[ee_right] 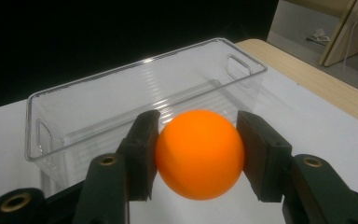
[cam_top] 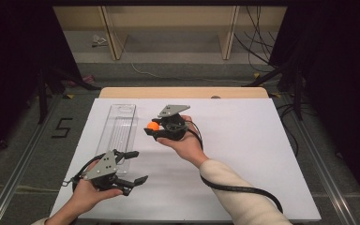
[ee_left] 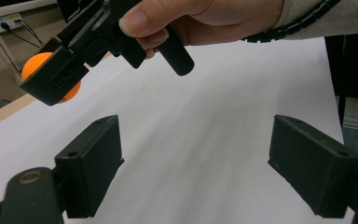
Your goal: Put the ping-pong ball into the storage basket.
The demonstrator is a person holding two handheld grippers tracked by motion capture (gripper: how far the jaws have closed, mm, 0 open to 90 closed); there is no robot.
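The right gripper (cam_top: 153,129) pinches an orange ball (ee_right: 199,153) between its two jaws, one jaw pressed on each side (the right gripper view shows the contact plainly). It is held above the white sheet (cam_top: 243,154), just beside the long side of a clear bin (cam_top: 117,129), with the ball at the end facing the bin. In the right gripper view the bin (ee_right: 135,100) lies just beyond the ball, its ribbed floor and cut-out handles showing. The left gripper (cam_top: 132,168) sits nearer the person, at the bin's near end, its jaws spread wide with nothing between them. In the left gripper view, the right hand (ee_left: 200,18) and the ball (ee_left: 37,70) appear above the sheet.
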